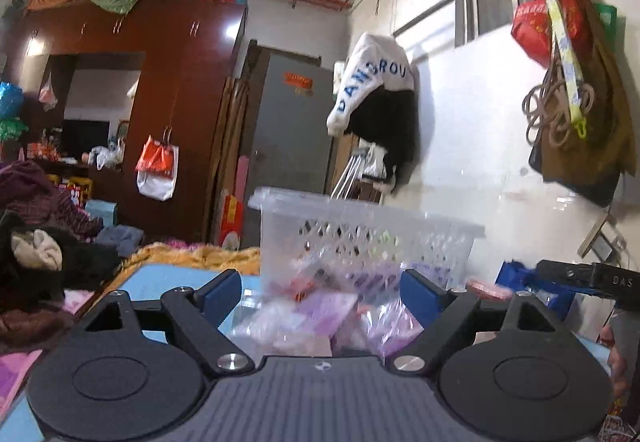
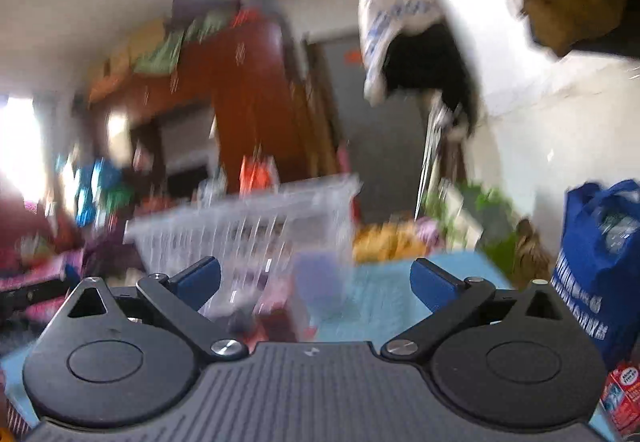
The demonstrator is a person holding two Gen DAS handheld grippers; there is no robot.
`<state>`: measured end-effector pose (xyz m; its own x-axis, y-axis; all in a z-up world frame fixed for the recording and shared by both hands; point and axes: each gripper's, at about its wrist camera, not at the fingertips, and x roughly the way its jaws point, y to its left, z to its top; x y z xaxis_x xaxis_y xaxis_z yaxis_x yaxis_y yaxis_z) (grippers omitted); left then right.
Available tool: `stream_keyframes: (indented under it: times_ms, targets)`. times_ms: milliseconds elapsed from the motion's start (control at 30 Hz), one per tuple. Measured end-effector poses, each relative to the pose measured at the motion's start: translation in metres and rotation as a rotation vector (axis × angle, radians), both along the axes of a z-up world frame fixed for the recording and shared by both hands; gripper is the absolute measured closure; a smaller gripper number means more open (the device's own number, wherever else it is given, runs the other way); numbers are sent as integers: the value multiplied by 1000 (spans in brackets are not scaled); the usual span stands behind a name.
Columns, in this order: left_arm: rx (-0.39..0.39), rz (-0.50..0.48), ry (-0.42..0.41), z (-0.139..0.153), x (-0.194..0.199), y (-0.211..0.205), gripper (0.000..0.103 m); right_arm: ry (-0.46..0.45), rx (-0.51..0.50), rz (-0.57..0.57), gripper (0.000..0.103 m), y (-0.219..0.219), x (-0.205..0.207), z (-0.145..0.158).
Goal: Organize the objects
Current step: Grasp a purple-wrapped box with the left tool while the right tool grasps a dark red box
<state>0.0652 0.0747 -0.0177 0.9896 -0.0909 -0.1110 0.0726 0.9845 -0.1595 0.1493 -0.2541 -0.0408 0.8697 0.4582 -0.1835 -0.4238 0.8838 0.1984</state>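
Observation:
A clear plastic basket [image 1: 360, 230] stands on a light blue table [image 1: 160, 282] with packets inside. A pile of clear bags with pink and purple packets [image 1: 320, 318] lies in front of it. My left gripper [image 1: 320, 290] is open, its blue pads on either side of the pile, nothing held. The right gripper's body shows at the right edge of the left wrist view [image 1: 580, 278]. The right wrist view is blurred: my right gripper [image 2: 316, 278] is open and empty, the basket [image 2: 240, 226] and some packets [image 2: 280, 306] ahead to the left on the table [image 2: 384, 298].
A blue shopping bag [image 2: 600, 262] stands at the table's right. A red-white carton [image 2: 624, 394] lies at lower right. Dark clothes [image 1: 48, 258] are heaped left of the table. A yellow blanket [image 1: 200, 254] lies behind it. A white wall [image 1: 480, 161] with hanging bags is to the right.

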Motion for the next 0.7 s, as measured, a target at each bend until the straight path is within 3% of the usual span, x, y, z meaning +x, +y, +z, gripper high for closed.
stream_keyframes:
  times_ms: [100,233,367,500,700]
  targets:
    - [21,-10,28,-5,3,-2,14,35,-31,38,2,14,8,-4]
    - [47,-6,77,-10,10,-5,14,63,-85,38,17,28,18,-5]
    - [13,-22,111,-12,16,1,14,86,-106,35,29,34,23,-1]
    - [47,-6,111,-7,17,-3,14,87,-104,34,34,30,18,2]
    - [85,-10,152,-7,27,-11,17,99,-116,31,49,32,19,6]
